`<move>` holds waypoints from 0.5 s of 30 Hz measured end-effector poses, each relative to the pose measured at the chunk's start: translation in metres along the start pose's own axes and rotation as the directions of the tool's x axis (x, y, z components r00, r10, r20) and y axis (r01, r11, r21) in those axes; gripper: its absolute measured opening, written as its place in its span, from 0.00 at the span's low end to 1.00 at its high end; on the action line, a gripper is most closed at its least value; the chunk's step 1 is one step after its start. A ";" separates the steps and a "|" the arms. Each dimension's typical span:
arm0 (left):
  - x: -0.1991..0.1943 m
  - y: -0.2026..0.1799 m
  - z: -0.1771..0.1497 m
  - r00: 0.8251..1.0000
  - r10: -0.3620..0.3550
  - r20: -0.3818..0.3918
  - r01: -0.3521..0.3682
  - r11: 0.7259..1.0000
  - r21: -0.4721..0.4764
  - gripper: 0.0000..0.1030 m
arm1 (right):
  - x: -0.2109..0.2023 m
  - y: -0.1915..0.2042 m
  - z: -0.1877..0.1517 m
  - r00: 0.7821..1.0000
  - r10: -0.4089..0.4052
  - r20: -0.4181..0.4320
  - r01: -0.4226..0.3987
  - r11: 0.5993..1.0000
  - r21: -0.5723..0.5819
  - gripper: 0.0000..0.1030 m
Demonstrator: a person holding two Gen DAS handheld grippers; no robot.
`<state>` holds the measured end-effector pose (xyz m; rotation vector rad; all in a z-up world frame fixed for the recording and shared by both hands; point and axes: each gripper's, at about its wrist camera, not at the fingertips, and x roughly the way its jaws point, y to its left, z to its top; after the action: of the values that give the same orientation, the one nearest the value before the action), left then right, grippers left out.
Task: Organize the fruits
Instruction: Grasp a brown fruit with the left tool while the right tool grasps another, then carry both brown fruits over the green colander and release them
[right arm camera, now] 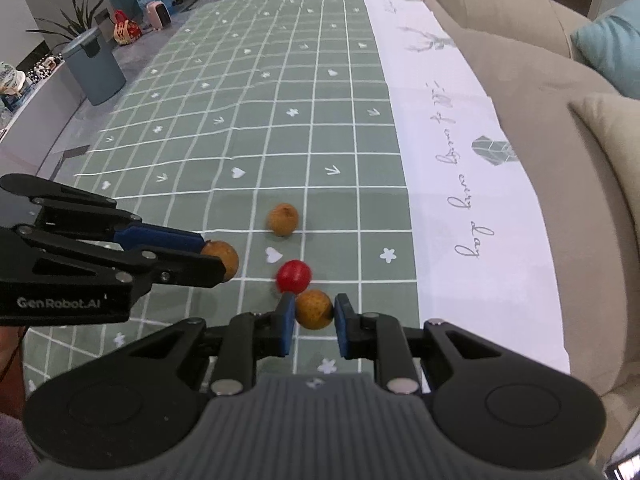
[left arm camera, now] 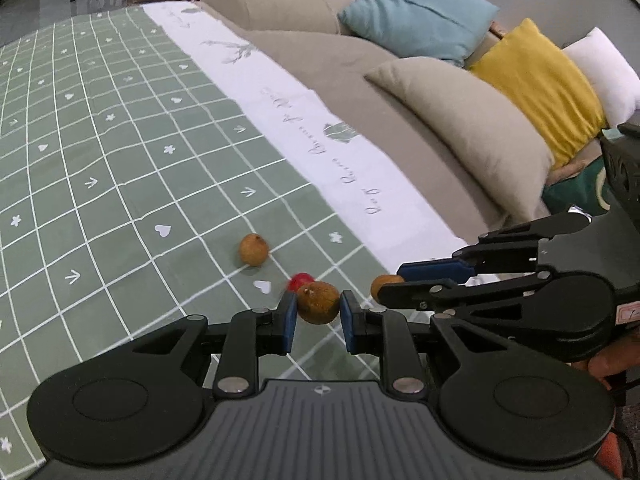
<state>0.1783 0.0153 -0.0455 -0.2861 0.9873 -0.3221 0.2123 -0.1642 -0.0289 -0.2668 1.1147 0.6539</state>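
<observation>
Peering past our left claw (left arm camera: 318, 314), we find a red fruit (left arm camera: 299, 280) half hidden behind its clamped brown fruit (left arm camera: 318, 303); our right claw (right arm camera: 314, 316) pinches another (right arm camera: 314, 309) above the desk (right arm camera: 256, 128).

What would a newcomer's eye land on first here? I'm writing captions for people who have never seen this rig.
Probably the red fruit, the one bright spot on the green checked tablecloth, sitting among brown fruits. Next, both grippers: the left gripper has a brown fruit between its blue pads, and the right gripper brackets another brown fruit. A third brown fruit lies alone farther out.
</observation>
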 end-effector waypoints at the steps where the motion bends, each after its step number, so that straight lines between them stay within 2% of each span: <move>1: -0.005 -0.004 -0.002 1.000 -0.004 0.004 0.004 1.000 0.005 0.25 | -0.006 0.002 -0.002 1.000 0.000 0.004 0.000 1.000 -0.001 0.16; 15: -0.030 -0.062 -0.038 0.999 -0.033 -0.010 0.033 0.999 0.022 0.25 | -0.069 0.006 -0.068 0.999 -0.012 0.045 0.012 1.000 -0.005 0.16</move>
<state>0.1222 -0.0333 -0.0188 -0.2806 0.9889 -0.3648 0.1391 -0.2186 0.0038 -0.2619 1.0674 0.6495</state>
